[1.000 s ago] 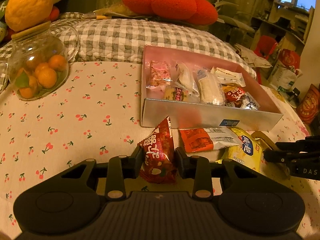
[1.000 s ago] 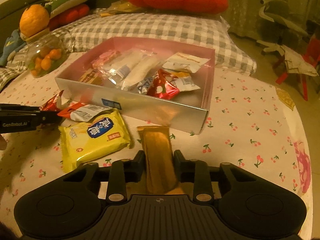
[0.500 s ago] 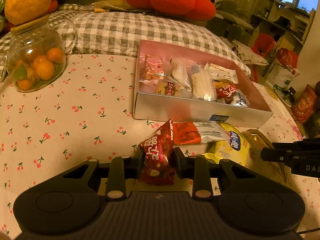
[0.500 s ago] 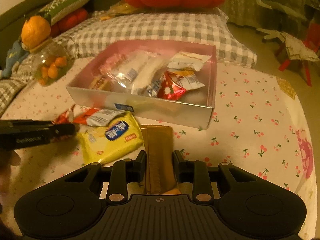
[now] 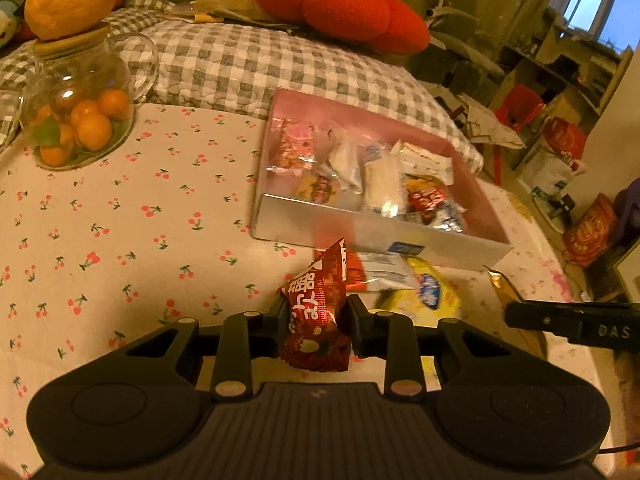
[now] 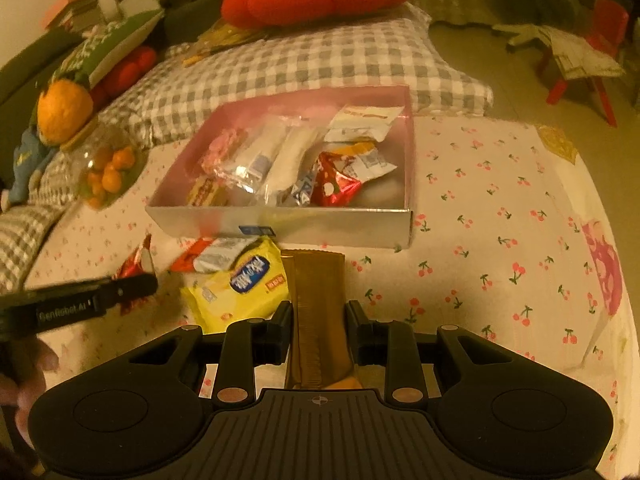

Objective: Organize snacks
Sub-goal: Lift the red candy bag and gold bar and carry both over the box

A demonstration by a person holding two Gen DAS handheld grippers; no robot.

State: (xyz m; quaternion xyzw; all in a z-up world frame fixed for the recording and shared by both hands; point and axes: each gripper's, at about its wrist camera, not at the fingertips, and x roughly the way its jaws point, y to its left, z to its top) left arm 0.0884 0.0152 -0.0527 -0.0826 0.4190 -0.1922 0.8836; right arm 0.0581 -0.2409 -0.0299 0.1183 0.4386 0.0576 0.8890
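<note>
Snacks half sorted on cherry-print cloth (image 5: 120,216). Left gripper (image 5: 318,322) jaws have just been closing, now pinched on red triangular snack packet (image 5: 316,312), pads pressing both sides, packet tip pointing to 12 o'clock. Right gripper (image 6: 318,328) clamped narrow on gold packet (image 6: 316,304), which sticks out toward 12 o'clock, its far end near the box wall. Pink-lined box (image 6: 280,222) sits at 12 o'clock from both grippers, with several wrapped snacks inside. Yellow packet (image 6: 240,284) and orange-and-white packet (image 6: 212,252) lie on cloth just in front of box, at 10–11 o'clock from right gripper. Glass jar of small oranges (image 5: 80,120) at 10 o'clock in left view, well apart.
</note>
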